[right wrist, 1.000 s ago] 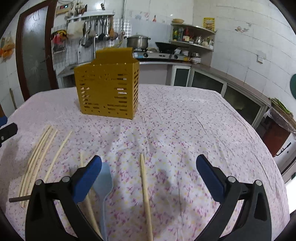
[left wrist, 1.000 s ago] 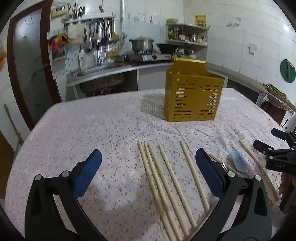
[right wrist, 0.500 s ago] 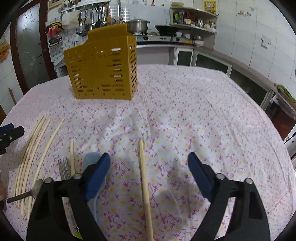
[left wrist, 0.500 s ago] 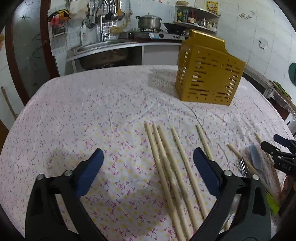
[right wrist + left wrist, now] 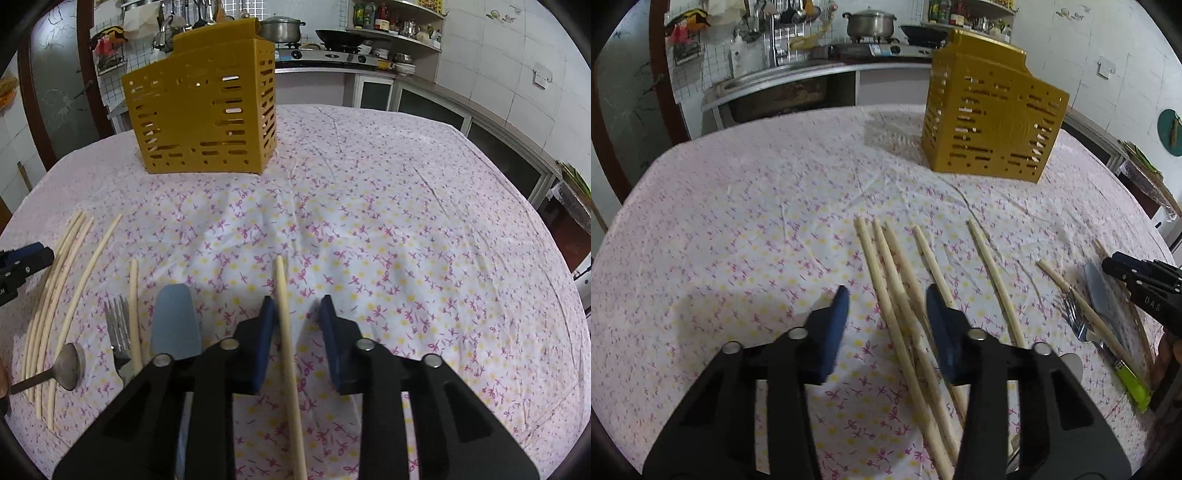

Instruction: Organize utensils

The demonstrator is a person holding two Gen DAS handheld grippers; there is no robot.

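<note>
Pale wooden chopsticks (image 5: 897,280) lie loose on the table's flowered cloth (image 5: 738,221), slim round sticks fanned side by side near the edge closest to the cameras; three bunch together, two lie a little apart. The left gripper (image 5: 884,306) has just been closing and its blue pads straddle the bunched sticks, though a gap shows on the left side, so it is narrowed but not yet pinching. The right gripper (image 5: 297,314) has also just been closing around a single chopstick (image 5: 286,325) that lies alone; the stick sits against the left pad, apart from the right one. Between the two groups lie a fork (image 5: 118,325), a light blue spatula (image 5: 173,325), another chopstick and a metal spoon (image 5: 68,363). The yellow slotted utensil holder (image 5: 203,122) stands upright toward the far edge (whether it holds anything cannot be told).
</note>
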